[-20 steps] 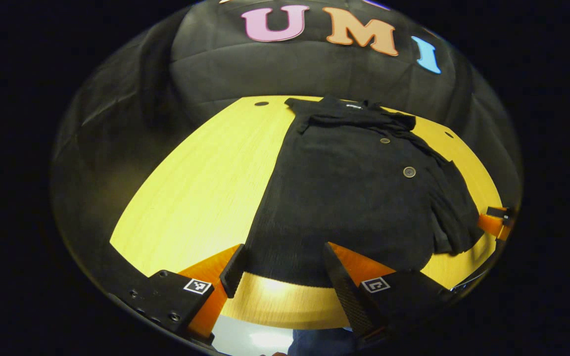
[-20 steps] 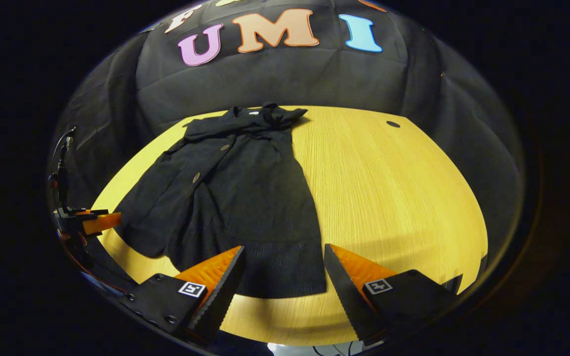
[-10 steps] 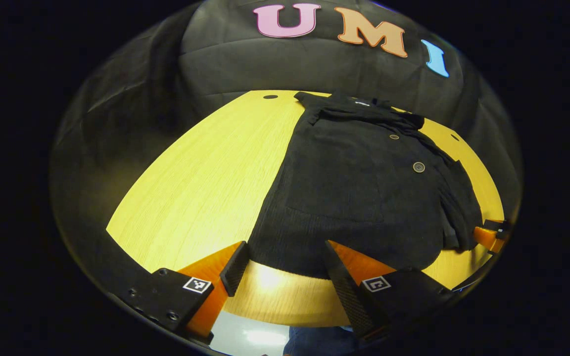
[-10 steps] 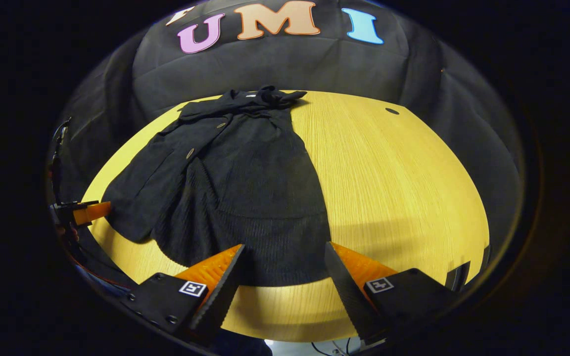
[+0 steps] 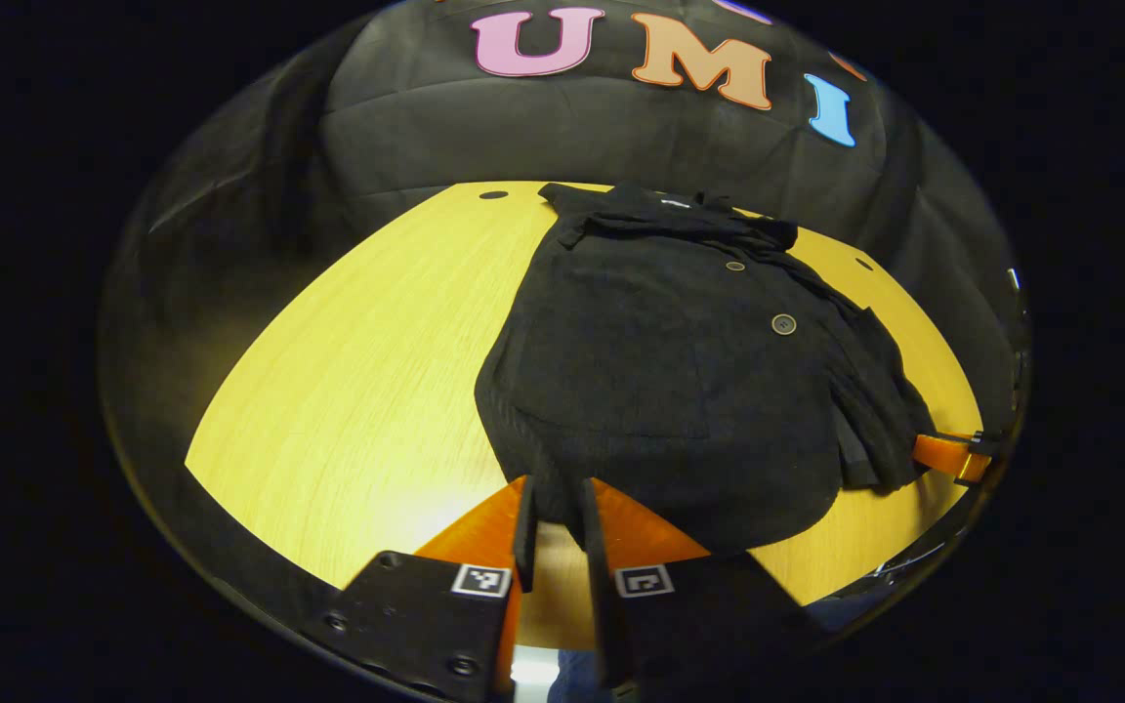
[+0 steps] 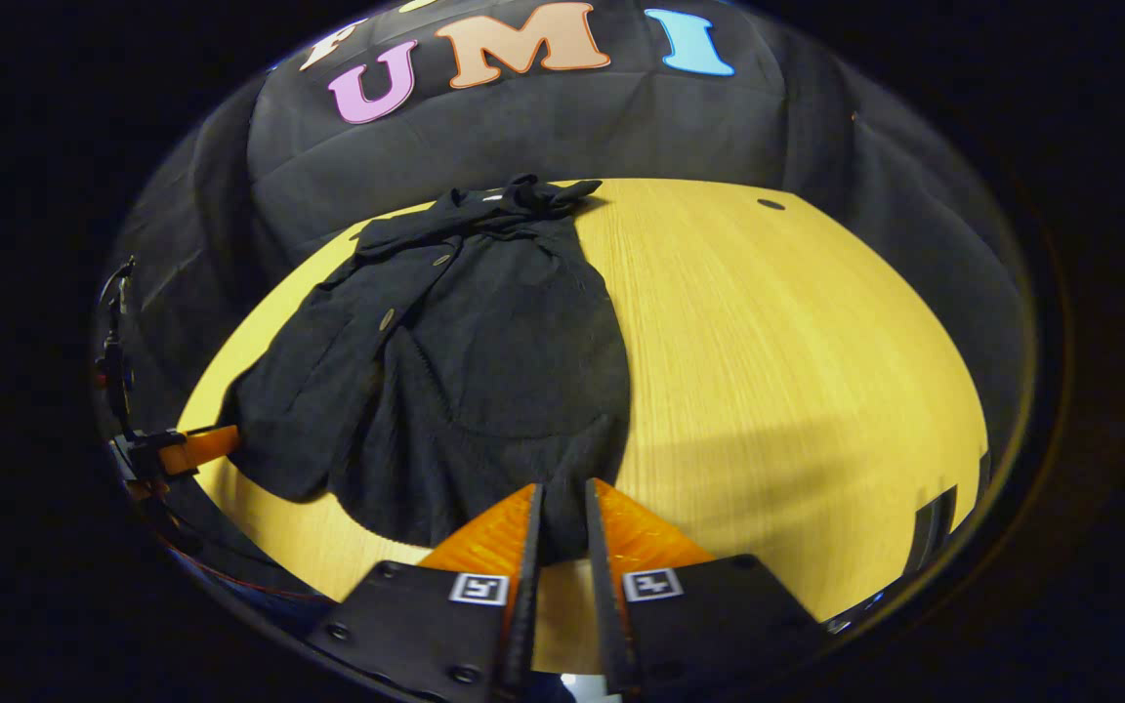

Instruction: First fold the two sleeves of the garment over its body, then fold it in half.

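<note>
A black button-front garment point(image 5: 680, 361) lies flat on the yellow wooden table point(image 5: 367, 371), its collar point(image 5: 670, 207) toward the far edge by the booth's black cloth wall and its hem toward the near edge. Two round buttons point(image 5: 783, 324) run down the part nearer the garment's far side in the left gripper view, where a sleeve point(image 5: 875, 410) lies folded in over the body. The left gripper point(image 5: 555, 517) sits at the garment's near hem corner, its two fingers drawn almost together with a bunch of the hem cloth pinched between them. In the right gripper view, the right gripper point(image 6: 562, 522) is at the other near corner of the garment point(image 6: 475, 361), fingers likewise nearly closed and clamping a fold of hem. The table's point(image 6: 777, 361) bare top stretches away from the garment on that side.
</note>
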